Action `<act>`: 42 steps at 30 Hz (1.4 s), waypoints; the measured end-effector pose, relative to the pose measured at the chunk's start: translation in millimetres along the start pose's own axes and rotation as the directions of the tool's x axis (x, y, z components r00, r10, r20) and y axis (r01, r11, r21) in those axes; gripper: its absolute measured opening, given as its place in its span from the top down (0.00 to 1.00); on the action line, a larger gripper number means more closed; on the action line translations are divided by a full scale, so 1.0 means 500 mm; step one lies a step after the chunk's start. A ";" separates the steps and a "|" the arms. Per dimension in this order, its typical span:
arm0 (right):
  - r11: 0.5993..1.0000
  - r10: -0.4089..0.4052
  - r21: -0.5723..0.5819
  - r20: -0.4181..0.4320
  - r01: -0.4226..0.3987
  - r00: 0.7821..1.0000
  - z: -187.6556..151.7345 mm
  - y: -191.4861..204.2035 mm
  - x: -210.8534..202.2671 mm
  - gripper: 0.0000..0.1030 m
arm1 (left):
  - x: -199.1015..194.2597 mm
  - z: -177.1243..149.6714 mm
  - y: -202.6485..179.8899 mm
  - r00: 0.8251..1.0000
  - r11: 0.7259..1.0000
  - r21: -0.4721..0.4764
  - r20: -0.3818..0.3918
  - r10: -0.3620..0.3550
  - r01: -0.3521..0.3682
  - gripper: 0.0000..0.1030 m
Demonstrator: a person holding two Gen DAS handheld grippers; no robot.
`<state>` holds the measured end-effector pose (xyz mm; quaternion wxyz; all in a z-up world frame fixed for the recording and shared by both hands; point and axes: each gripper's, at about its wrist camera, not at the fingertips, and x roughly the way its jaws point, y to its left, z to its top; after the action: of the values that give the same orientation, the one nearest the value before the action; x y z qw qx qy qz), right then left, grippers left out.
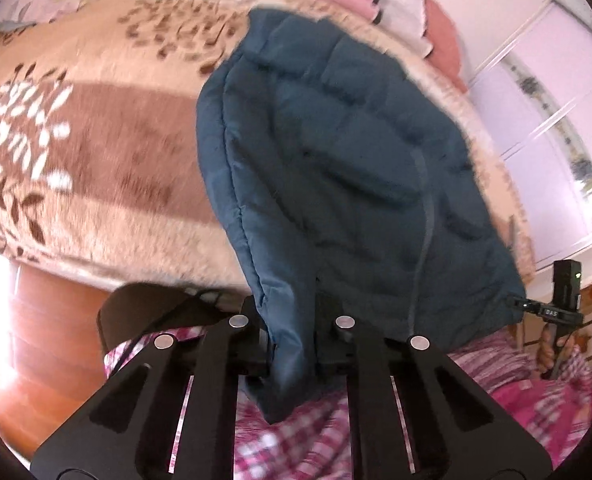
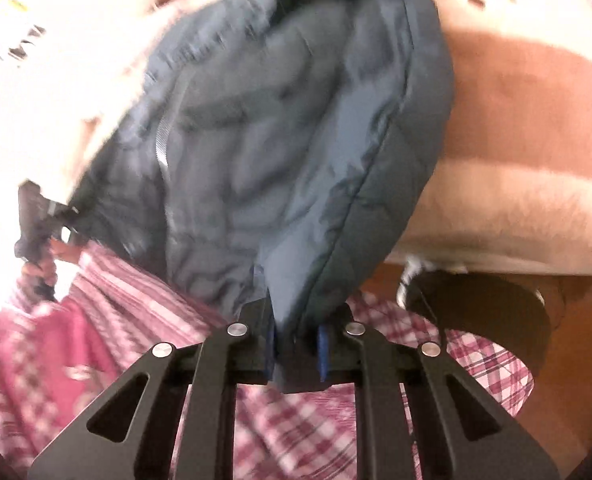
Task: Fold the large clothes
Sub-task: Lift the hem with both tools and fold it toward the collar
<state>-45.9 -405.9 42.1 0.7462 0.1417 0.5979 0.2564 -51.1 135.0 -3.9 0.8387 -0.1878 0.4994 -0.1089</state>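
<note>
Left gripper [image 1: 292, 354]: black two-finger frame at the bottom of the left wrist view, jaws clenched on a lower corner of the jacket, fabric pinched between them and hanging a little below the grip.

Right gripper [image 2: 296, 346]: same black build, blue pads [image 2: 323, 350] visible, jaws clamped on the opposite lower corner of the jacket; in the left wrist view it showed far right, gripping the hem.

Jacket [image 1: 347, 152]: dark teal, quilted and padded, grey zip line running down the front. Held by its hem at both lower corners, the near edge raised off the bed edge; the rest spread away from the cameras and lay on the blanket.

Blanket [image 1: 108, 152]: plush, beige with a broad brown band and a white and brown leaf print, covering the bed under the jacket.

Person: pink and white checked clothing [image 2: 296, 428] beneath both grippers; one hand [image 1: 547, 350] around the right gripper's handle.

Pillows [image 1: 399, 0]: pink and white, at the far end of the bed.

Floor [image 1: 52, 332]: reddish-brown wood, beside the bed.

Wardrobe [image 1: 535, 120]: pale doors, on the right of the left wrist view.
</note>
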 end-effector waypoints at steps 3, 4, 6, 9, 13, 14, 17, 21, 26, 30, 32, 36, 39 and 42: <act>0.998 0.060 0.015 0.092 -0.061 0.994 0.029 0.007 -0.050 0.84 | -0.038 0.023 -0.015 0.997 0.999 -0.001 0.060 -0.042 0.042 0.90; 0.996 0.088 0.019 0.134 -0.091 0.987 0.042 0.013 -0.071 0.84 | -0.054 0.034 -0.018 0.995 0.998 -0.006 0.085 -0.060 0.060 0.90; 0.991 0.124 0.021 0.194 -0.130 0.973 0.071 0.018 -0.107 0.84 | -0.081 0.062 -0.025 0.987 0.995 -0.013 0.132 -0.096 0.098 0.90; 0.982 0.176 0.023 0.275 -0.189 0.945 0.123 0.022 -0.158 0.84 | -0.112 0.102 -0.037 0.974 0.991 -0.010 0.186 -0.128 0.133 0.90; 0.970 0.207 0.047 0.345 -0.238 0.915 0.199 0.004 -0.211 0.84 | -0.143 0.175 -0.049 0.957 0.986 -0.010 0.245 -0.158 0.165 0.90; 0.966 0.215 0.055 0.363 -0.251 0.907 0.224 0.000 -0.221 0.84 | -0.150 0.200 -0.053 0.951 0.985 -0.009 0.260 -0.165 0.174 0.90; 0.962 0.214 0.068 0.409 -0.263 0.887 0.310 -0.009 -0.248 0.84 | -0.154 0.283 -0.063 0.939 0.981 -0.011 0.290 -0.184 0.195 0.90; 0.962 0.197 0.086 0.444 -0.260 0.874 0.445 -0.016 -0.261 0.84 | -0.136 0.404 -0.080 0.932 0.980 -0.013 0.311 -0.184 0.198 0.89; 0.961 0.136 0.154 0.458 -0.229 0.879 0.614 -0.041 -0.227 0.84 | -0.044 0.582 -0.097 0.938 0.984 -0.067 0.318 -0.138 0.167 0.89; 0.955 0.058 0.234 0.456 -0.182 0.888 0.743 -0.092 -0.170 0.84 | 0.067 0.708 -0.093 0.949 0.985 -0.132 0.307 -0.070 0.115 0.89; 0.950 0.029 0.265 0.444 -0.163 0.896 0.790 -0.121 -0.134 0.84 | 0.124 0.754 -0.087 0.957 0.984 -0.152 0.289 -0.041 0.089 0.89; 0.940 -0.055 0.332 0.366 -0.075 0.929 0.881 -0.186 -0.017 0.84 | 0.228 0.803 -0.065 0.969 0.979 -0.199 0.246 0.009 0.042 0.89; 0.931 -0.094 0.364 0.308 -0.026 0.947 0.915 -0.224 0.060 0.84 | 0.305 0.817 -0.042 0.979 0.974 -0.227 0.196 0.063 -0.018 0.85; 0.910 -0.104 0.414 0.253 -0.011 0.962 0.928 -0.256 0.120 0.84 | 0.349 0.818 -0.022 0.984 0.959 -0.278 0.152 0.095 -0.050 0.81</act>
<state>438.2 -434.5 40.4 0.7798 0.3149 0.5344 0.0850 391.6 145.0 38.0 0.8465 -0.2916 0.4454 0.0079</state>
